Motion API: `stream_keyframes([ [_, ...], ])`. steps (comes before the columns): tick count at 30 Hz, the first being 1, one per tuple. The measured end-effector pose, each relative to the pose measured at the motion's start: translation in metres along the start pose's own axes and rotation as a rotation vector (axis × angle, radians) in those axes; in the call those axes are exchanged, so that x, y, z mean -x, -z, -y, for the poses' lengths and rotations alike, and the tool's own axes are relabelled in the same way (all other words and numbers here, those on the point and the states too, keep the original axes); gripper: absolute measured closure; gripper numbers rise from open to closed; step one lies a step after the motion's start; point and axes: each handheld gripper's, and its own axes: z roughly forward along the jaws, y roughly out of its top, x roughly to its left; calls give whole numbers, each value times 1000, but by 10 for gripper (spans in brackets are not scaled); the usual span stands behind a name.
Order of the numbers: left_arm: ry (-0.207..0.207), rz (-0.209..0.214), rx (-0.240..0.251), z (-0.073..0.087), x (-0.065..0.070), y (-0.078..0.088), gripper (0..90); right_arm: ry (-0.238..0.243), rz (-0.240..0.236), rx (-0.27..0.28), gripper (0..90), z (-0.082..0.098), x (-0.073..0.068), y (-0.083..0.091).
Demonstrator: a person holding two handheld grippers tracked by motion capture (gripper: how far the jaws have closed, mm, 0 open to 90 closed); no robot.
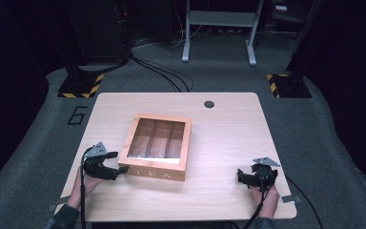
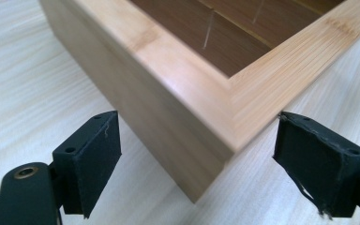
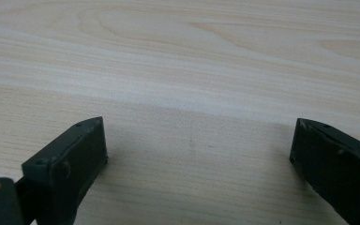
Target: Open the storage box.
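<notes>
Far beyond the left gripper (image 1: 119, 167), past the table (image 1: 228, 143), two yellow-and-black striped floor plates (image 1: 81, 86) sit on grey carpet (image 1: 314, 133). Black cables (image 1: 167, 74) run between them toward a grey metal stand (image 1: 219, 28).

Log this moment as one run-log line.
left gripper: open, jaws astride tea box corner | right gripper: open, over bare table | box lid: closed

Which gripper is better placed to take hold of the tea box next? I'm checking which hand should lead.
Probably left. The left gripper is at the tea box's near-left corner, its open jaws either side of that corner without pressing. The right gripper sits apart, open above bare table.
</notes>
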Motion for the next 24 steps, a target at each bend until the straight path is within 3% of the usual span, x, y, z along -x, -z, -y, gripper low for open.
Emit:
stream_keyframes([
  [3, 11, -18, 3, 8, 1, 7, 133, 0, 1, 0, 36, 0, 0, 0],
  [9, 9, -92, -40, 33, 6, 22, 100, -1, 1, 5, 35, 0, 0, 0],
  [15, 27, -160, -82, 56, 7, 25, 90, -3, 3, 5, 35, 0, 0, 0],
  [22, 71, -186, -102, 68, 8, 22, 75, -3, 5, 5, 34, 0, -1, 0],
  [24, 60, -196, -107, 68, 9, 22, 68, -4, 5, 5, 33, 0, -1, 0],
])
